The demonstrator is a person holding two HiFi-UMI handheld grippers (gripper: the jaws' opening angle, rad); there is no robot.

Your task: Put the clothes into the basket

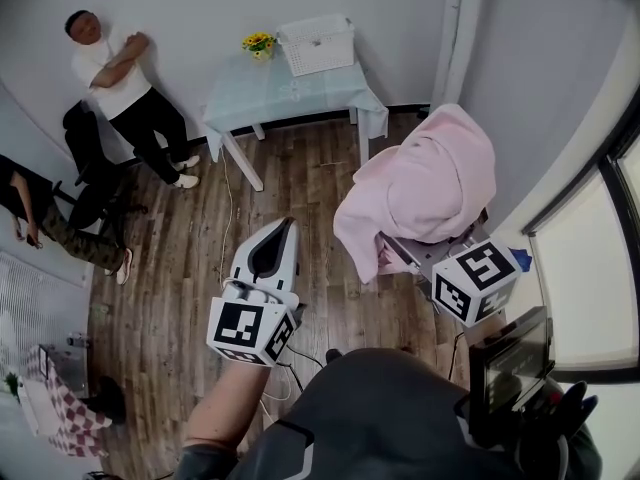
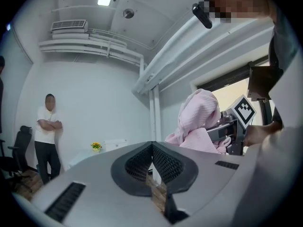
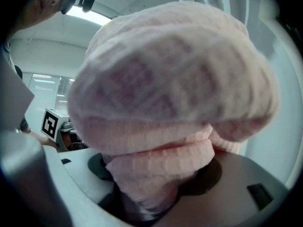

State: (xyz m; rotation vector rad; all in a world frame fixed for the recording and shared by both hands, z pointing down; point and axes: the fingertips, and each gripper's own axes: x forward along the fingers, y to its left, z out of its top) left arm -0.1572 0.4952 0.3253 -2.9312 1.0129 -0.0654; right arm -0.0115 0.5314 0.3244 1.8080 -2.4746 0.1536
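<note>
A bulky pink knitted garment (image 1: 430,183) hangs in the air at the right of the head view. My right gripper (image 1: 410,253) is shut on a thick fold of it. In the right gripper view the pink garment (image 3: 175,93) fills most of the picture and bunches between the jaws of the right gripper (image 3: 156,193). My left gripper (image 1: 272,248) is at the centre, shut and holding nothing; its tips point toward the table. In the left gripper view the left gripper (image 2: 152,162) has its pads pressed together, and the pink garment (image 2: 199,119) is up at the right. A white basket (image 1: 318,43) stands on the far table.
The light blue table (image 1: 250,93) stands against the far wall with a small pot of yellow flowers (image 1: 259,43). A person (image 1: 125,78) with folded arms leans on the wall at the left; another person sits at the left edge (image 1: 40,218). Wooden floor lies between. A window runs along the right.
</note>
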